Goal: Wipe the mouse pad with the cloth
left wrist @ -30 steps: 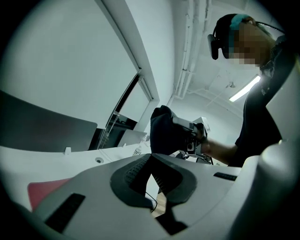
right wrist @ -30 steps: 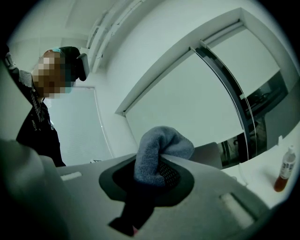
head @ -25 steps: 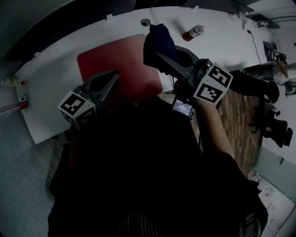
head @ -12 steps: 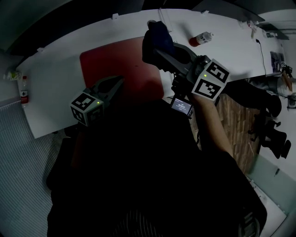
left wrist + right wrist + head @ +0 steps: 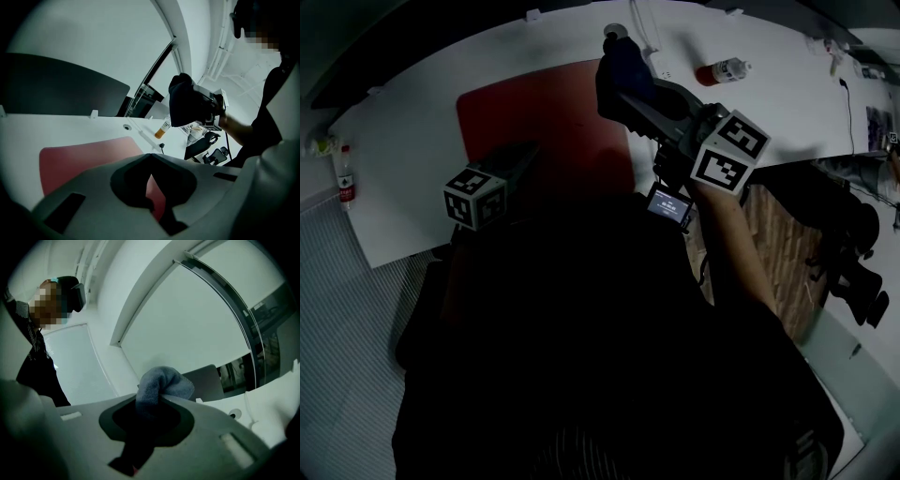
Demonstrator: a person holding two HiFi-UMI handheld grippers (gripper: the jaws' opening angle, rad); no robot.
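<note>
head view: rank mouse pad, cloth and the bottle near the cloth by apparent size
1. mouse pad: clearly largest, even though it is partly hidden.
2. cloth: held up off the table, nearer the camera, so its lead over the bottle is not certain.
3. bottle: smallest.

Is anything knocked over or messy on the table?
Yes: a small red-and-white plastic bottle lies on its side on the white table, to the right of the flat red mouse pad. No spill shows around it.
</note>
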